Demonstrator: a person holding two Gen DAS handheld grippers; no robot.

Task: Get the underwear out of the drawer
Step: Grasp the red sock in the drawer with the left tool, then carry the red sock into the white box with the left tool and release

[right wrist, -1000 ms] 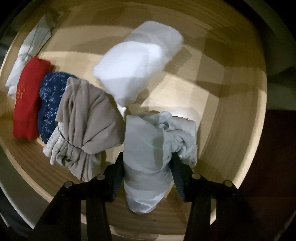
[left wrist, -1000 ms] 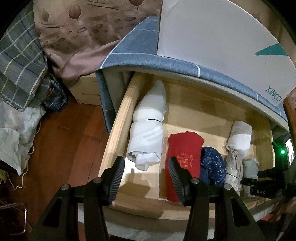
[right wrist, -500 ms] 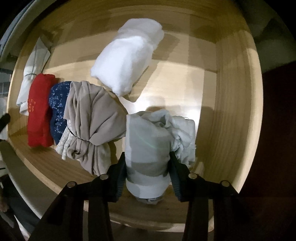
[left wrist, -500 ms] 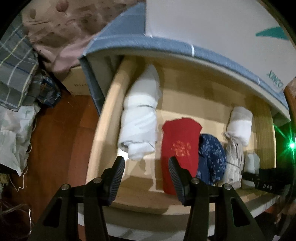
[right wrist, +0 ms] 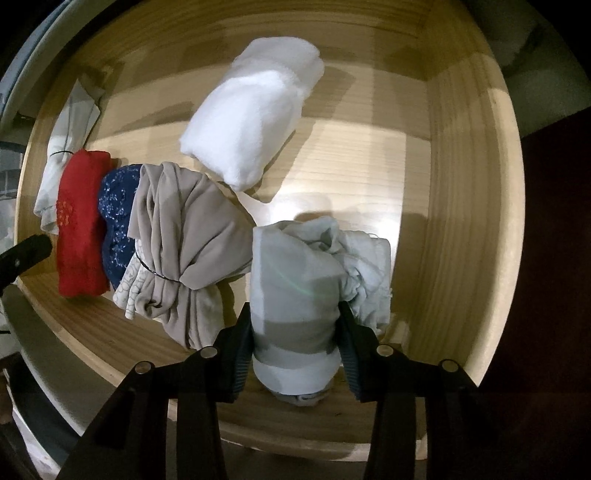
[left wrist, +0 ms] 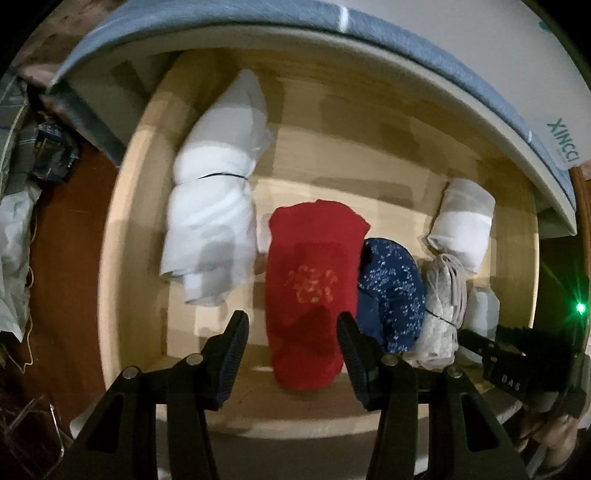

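Observation:
A wooden drawer (left wrist: pixel 369 158) stands pulled out, with rolled underwear inside. My left gripper (left wrist: pixel 291 339) is open, hanging over the front end of a red roll (left wrist: pixel 314 280) with gold print. Its right finger is at the roll's edge and its left finger stands clear of it. In the right wrist view my right gripper (right wrist: pixel 295 332) is shut on a pale grey roll (right wrist: pixel 295 280) at the drawer's right front, both pads pressing its sides. That roll (left wrist: pixel 480 306) and the right gripper's black fingers (left wrist: pixel 476 343) also show in the left wrist view.
Other rolls lie in the drawer: a white banded bundle (left wrist: pixel 214 221), a navy floral roll (left wrist: pixel 391 288), a beige banded bundle (right wrist: pixel 184 229), a white roll (right wrist: pixel 255 122). A blue-grey bed edge (left wrist: pixel 258 22) overhangs the back. Clothes (left wrist: pixel 14 221) are piled on the floor at the left.
My left gripper has come down and to the right, from over the white bundle to over the red roll. My right gripper's fingers have closed in on the pale grey roll.

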